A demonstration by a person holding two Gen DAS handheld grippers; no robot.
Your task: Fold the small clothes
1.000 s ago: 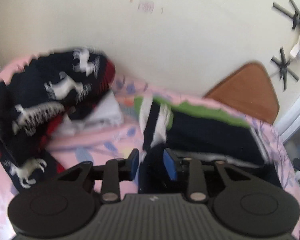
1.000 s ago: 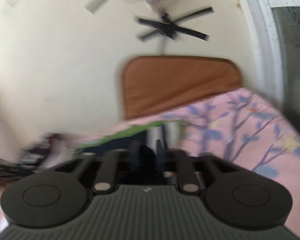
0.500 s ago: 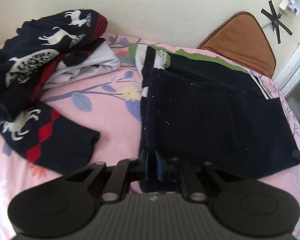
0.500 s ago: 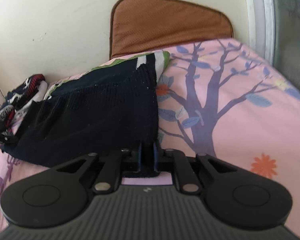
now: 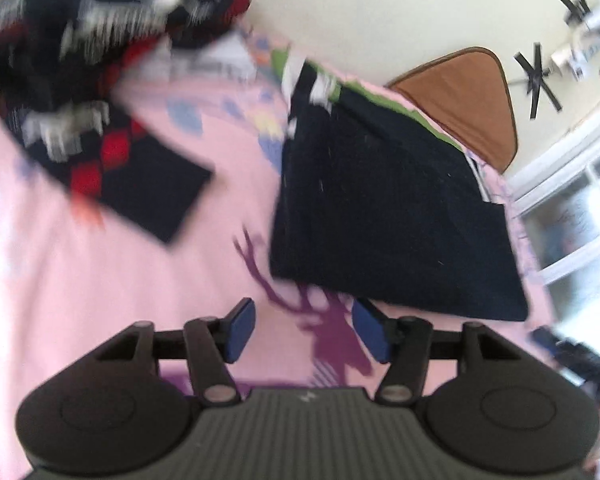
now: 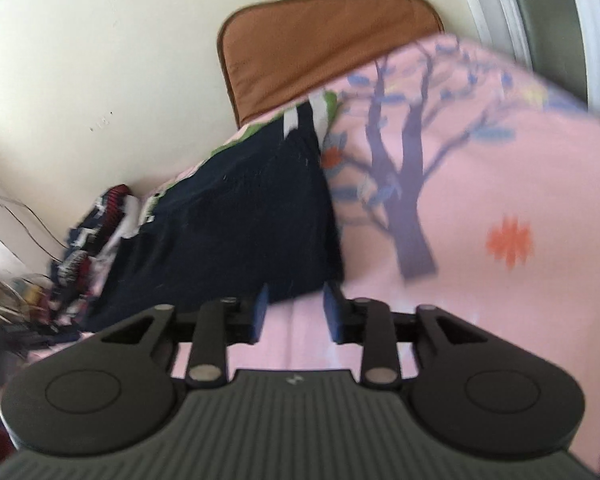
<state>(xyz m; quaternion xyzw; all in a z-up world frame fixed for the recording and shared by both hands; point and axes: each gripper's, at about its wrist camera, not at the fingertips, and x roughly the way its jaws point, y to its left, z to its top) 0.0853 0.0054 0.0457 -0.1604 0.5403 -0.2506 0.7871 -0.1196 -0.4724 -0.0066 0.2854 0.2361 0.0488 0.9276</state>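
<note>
A dark navy knit garment with green and white trim (image 5: 384, 208) lies folded flat on the pink printed bedsheet (image 5: 140, 272). It also shows in the right wrist view (image 6: 236, 224). My left gripper (image 5: 303, 334) is open and empty, just short of the garment's near edge. My right gripper (image 6: 295, 312) is open and empty, with the garment's near corner just beyond its fingertips.
A pile of dark knitwear with white animal and red diamond patterns (image 5: 100, 92) lies at the far left of the bed. A brown cushion (image 5: 464, 100) leans on the cream wall. A window frame (image 5: 572, 200) is at the right. The other gripper (image 5: 572, 360) shows at the right edge.
Both grippers have opened and let go of the navy garment's near edge, then pulled back a little. The garment now lies folded on the sheet.
</note>
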